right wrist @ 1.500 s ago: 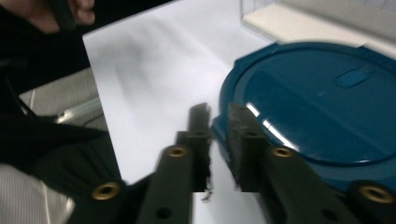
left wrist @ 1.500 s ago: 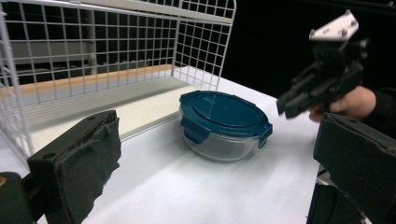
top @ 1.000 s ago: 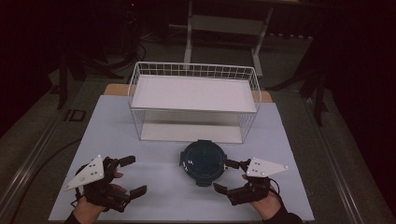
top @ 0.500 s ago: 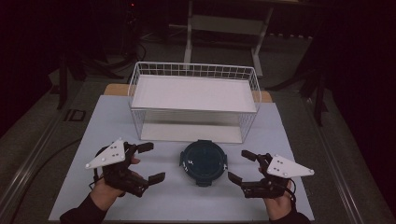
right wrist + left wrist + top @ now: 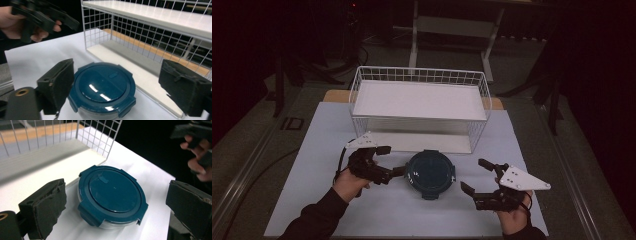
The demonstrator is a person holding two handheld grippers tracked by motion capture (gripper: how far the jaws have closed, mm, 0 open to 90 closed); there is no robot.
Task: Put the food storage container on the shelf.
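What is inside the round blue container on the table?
The blue lid is on the round container, so the inside is covered. The clear wall under the lid shows nothing I can identify.

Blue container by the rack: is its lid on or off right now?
On. The round blue lid sits flat on the clear container, its side clips folded down over the rim. Contents cannot be told.

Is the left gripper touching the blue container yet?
Cannot tell. In the high view the left gripper has one jaw tip at the rim of the blue container; the left gripper view shows open jaws, but neither shows that contact point plainly.
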